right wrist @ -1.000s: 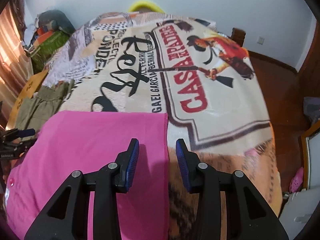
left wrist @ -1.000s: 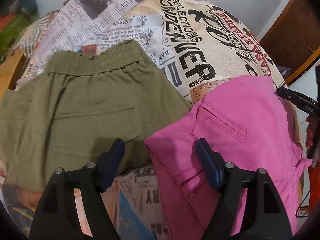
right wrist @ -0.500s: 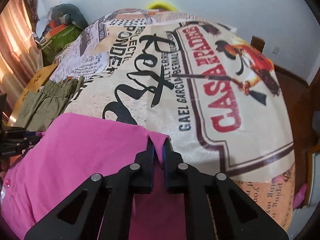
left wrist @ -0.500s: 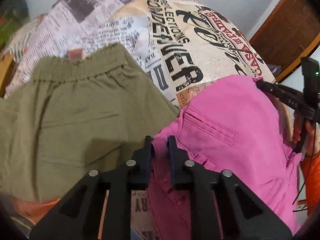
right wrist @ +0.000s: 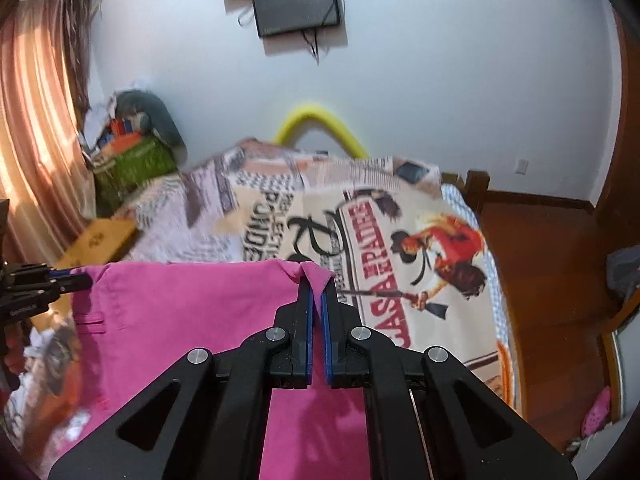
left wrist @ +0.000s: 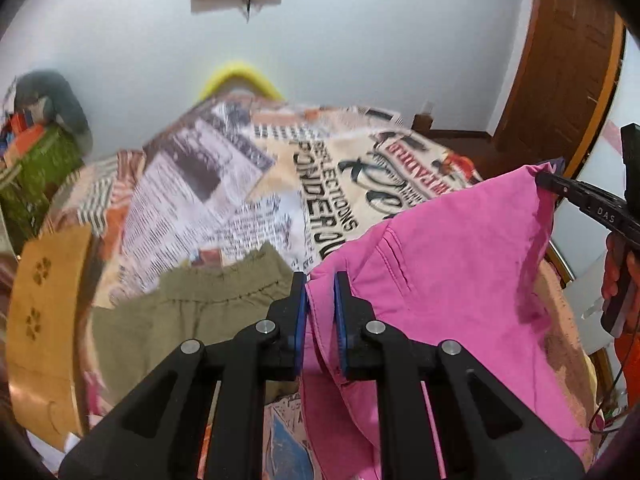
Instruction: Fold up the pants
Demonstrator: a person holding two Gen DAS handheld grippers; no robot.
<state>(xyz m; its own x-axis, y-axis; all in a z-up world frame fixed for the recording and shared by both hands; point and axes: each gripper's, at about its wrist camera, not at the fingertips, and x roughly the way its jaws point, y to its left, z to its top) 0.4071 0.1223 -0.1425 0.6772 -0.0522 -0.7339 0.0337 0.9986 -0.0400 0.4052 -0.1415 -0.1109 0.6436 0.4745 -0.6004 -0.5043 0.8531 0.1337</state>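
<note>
Pink pants [left wrist: 452, 248] held up by two corners above the near edge of the bed [left wrist: 280, 184]

Left gripper [left wrist: 320, 284] clamped tight on one top corner, right gripper [right wrist: 316, 292] pinched shut on the other, fabric stretched between and hanging below; olive shorts [left wrist: 200, 304] flat on the bedspread near its left edge, just beside the pink cloth

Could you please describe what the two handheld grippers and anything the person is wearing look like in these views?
Both the left gripper and the right gripper are matte black, with angular triangular cut-out linkages, silver round pivot bolts and flat fingers lined with blue pads. Seen from the left camera, the right gripper's side carries white lettering "DAS", a thin dark cable hangs below it, and an orange sleeve shows.
</note>
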